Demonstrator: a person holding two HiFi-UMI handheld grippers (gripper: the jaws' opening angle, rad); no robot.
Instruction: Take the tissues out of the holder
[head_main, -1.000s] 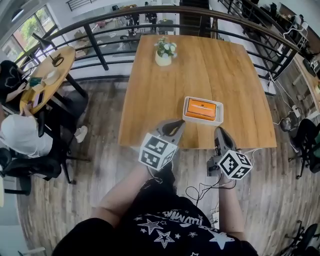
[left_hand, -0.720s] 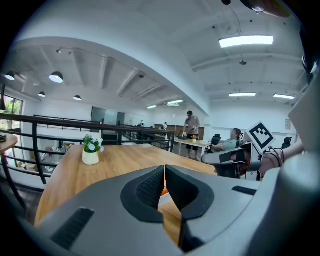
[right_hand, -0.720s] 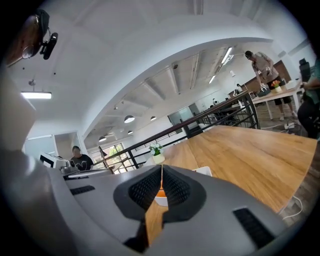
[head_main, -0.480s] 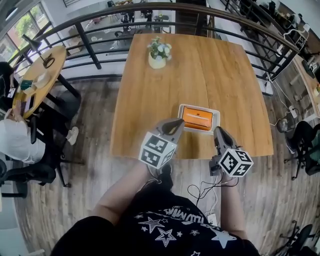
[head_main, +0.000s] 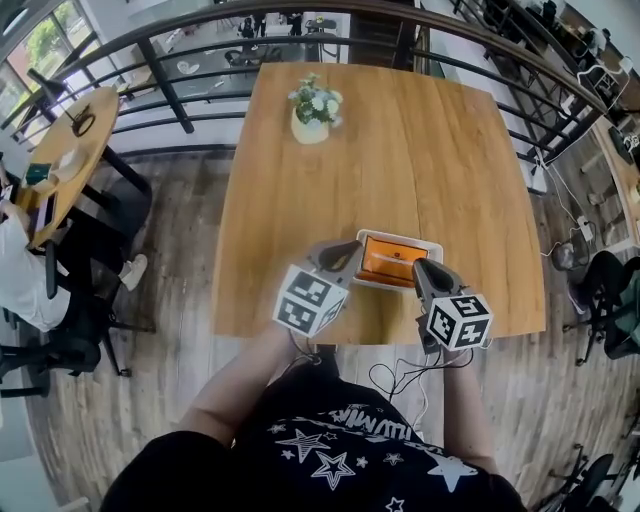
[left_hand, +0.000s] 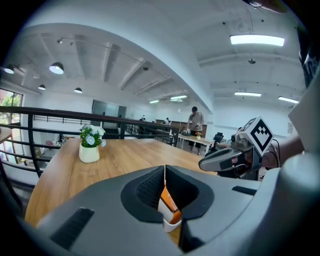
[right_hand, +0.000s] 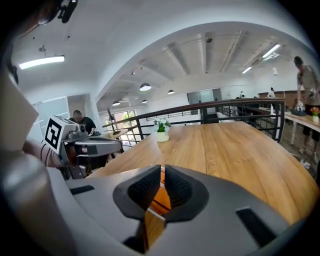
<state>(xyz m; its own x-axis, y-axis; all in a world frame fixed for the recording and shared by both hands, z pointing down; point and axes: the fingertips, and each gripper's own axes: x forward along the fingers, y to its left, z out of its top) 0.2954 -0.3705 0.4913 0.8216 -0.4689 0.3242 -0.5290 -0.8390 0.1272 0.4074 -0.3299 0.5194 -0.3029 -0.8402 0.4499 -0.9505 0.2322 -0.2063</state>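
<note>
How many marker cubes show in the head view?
2. One marker cube on the left gripper, left of the white tissue holder; the other on the right gripper, right of it.

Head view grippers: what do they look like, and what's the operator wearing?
The left gripper and right gripper are grey shells tapering to dark textured fingers, each bearing a white cube with black square markers. Black cables hang below them. The person wears a black top with white stars.
</note>
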